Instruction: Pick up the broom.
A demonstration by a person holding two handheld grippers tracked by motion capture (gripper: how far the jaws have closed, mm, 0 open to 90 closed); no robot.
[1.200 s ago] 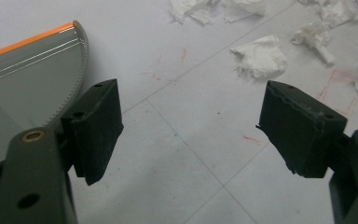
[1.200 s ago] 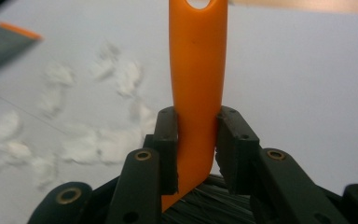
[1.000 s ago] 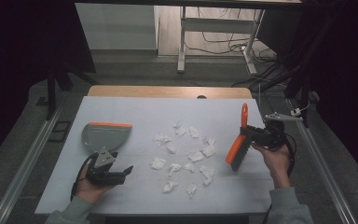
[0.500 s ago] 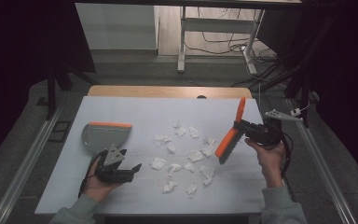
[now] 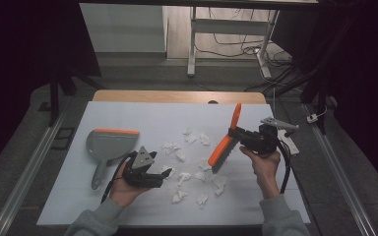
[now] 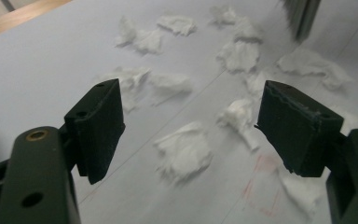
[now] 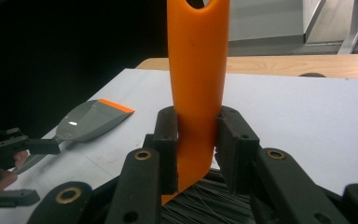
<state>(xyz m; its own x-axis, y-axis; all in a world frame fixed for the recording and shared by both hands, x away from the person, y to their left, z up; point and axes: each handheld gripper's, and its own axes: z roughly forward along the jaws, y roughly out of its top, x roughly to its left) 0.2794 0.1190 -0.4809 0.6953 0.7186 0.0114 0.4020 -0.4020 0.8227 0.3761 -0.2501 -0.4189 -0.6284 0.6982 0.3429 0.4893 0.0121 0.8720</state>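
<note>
Brush (image 5: 225, 142) on the move: the right gripper (image 5: 236, 133) has its fingers (image 7: 167, 140) clamped on the orange handle, one pad on each side, bristles hanging just below them. Since a second ago that hand has carried the brush leftward from the worktop's right edge, and the bristle end now hangs right at the paper scraps (image 5: 192, 167), with the handle tip pointing up and away from the person. Over on the other side, the left gripper (image 5: 163, 174) has slid in from the near left edge toward the middle. Its fingers (image 6: 98, 126) stand wide apart with nothing between them, hovering low over the white worktop (image 5: 128, 113). Crumpled scraps lie directly ahead of those fingers and between their tips. Dustpan (image 5: 109, 145), grey with an orange lip, sits where it sat before, now behind and to the left of the left gripper, untouched.
</note>
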